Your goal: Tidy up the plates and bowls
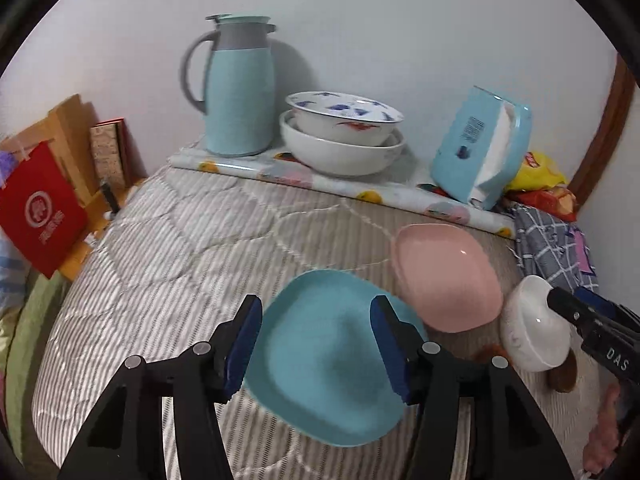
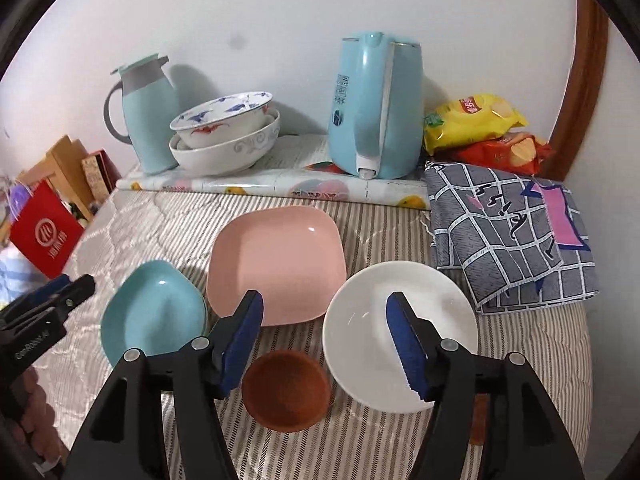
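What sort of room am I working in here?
Probably a bedroom: the dishes sit on a quilted striped bedspread, with a kettle, thermos and snack bags along the wall.

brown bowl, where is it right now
In the right wrist view the brown bowl sits low on the striped cloth between the open jaws, just before the pink plate and left of the white bowl.

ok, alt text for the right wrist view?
Open right gripper above a striped bedcover holding four dishes: blue plate, pink plate, white bowl and small brown bowl. Behind, two stacked bowls, a jug and a kettle stand against the wall. The left gripper enters at left.
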A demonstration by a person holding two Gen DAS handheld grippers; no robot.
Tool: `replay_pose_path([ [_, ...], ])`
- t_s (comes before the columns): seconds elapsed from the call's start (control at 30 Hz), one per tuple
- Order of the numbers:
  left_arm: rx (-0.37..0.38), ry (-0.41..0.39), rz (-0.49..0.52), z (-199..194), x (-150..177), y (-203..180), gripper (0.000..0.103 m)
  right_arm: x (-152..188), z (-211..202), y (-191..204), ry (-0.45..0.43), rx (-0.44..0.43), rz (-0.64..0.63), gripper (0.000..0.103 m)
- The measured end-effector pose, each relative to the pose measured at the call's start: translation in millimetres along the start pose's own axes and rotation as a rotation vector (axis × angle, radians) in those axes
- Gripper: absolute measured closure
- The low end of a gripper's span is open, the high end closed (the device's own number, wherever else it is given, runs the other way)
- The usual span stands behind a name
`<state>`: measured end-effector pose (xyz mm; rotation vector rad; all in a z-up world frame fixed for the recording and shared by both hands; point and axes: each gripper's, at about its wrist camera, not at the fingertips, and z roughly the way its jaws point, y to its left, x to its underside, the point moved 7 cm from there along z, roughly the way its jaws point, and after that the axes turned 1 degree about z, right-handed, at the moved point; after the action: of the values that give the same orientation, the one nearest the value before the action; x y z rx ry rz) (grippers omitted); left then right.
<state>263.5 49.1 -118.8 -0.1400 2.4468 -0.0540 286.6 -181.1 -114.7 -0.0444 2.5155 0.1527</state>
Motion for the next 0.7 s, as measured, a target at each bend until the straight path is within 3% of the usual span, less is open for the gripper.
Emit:
replay_pose_path([
  [0.57, 0.003, 0.018, 0.039, 34.2, -31.3, -34.9, 0.049, -30.9, 26.3, -25.9, 0.0, 0.03, -0.014, 0.04],
  [0.7, 0.008, 0.034, 0.027, 47.6, -33.5, -36.5, 0.049, -34.7, 42.2, -26.1, 0.024, 0.031, -0.022, 0.052],
])
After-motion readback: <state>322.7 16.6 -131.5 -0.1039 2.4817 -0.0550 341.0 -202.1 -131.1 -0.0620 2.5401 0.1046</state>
